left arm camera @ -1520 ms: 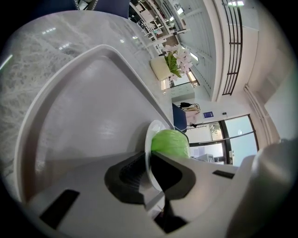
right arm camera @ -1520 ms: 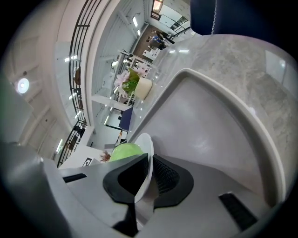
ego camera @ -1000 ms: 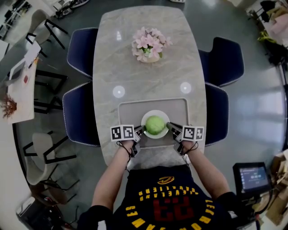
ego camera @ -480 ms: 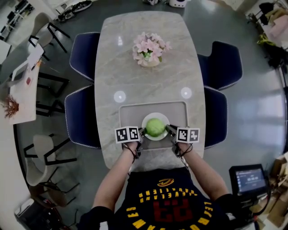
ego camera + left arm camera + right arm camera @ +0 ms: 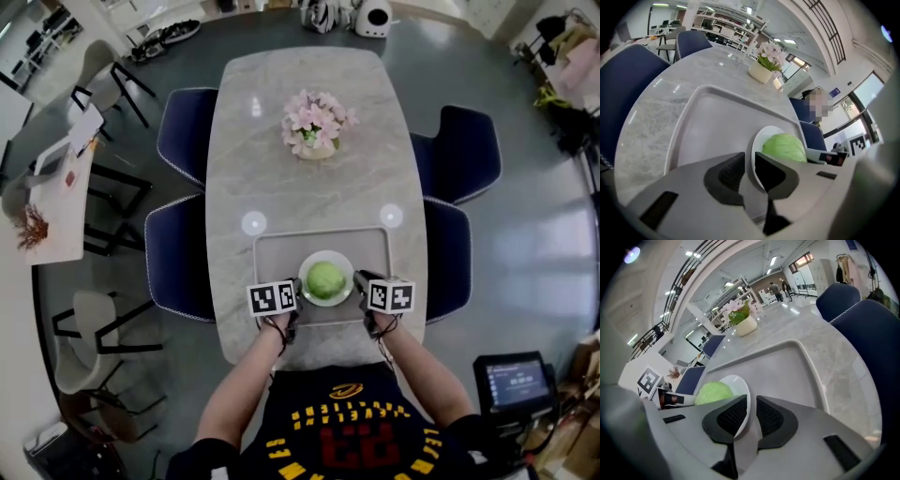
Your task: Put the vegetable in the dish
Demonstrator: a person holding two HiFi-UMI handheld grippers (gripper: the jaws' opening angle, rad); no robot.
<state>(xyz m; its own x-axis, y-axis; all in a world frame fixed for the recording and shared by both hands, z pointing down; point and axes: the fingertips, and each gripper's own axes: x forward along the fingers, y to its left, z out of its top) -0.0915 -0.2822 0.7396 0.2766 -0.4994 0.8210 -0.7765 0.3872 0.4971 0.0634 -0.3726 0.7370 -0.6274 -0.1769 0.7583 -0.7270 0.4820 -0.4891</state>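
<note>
A round green cabbage (image 5: 324,279) lies in a white dish (image 5: 326,254) on a grey tray (image 5: 281,248), near the table's front edge. My left gripper (image 5: 298,292) is shut on the dish's left rim, my right gripper (image 5: 357,279) on its right rim. In the left gripper view the dish (image 5: 754,145) rim runs between the jaws of the left gripper (image 5: 750,164), with the cabbage (image 5: 784,147) just beyond. In the right gripper view the right gripper (image 5: 751,411) clamps the dish (image 5: 740,390) rim beside the cabbage (image 5: 714,392).
The marble table (image 5: 309,187) carries a pot of pink flowers (image 5: 317,124) at its far half. Dark blue chairs (image 5: 183,131) stand along the left side, and more chairs (image 5: 459,141) on the right. The tray's raised edge (image 5: 712,91) surrounds the dish.
The head view has shifted, so the table sits lower in the frame. Both grippers stay on the dish rim and sit slightly closer in. The dish keeps its place on the tray.
</note>
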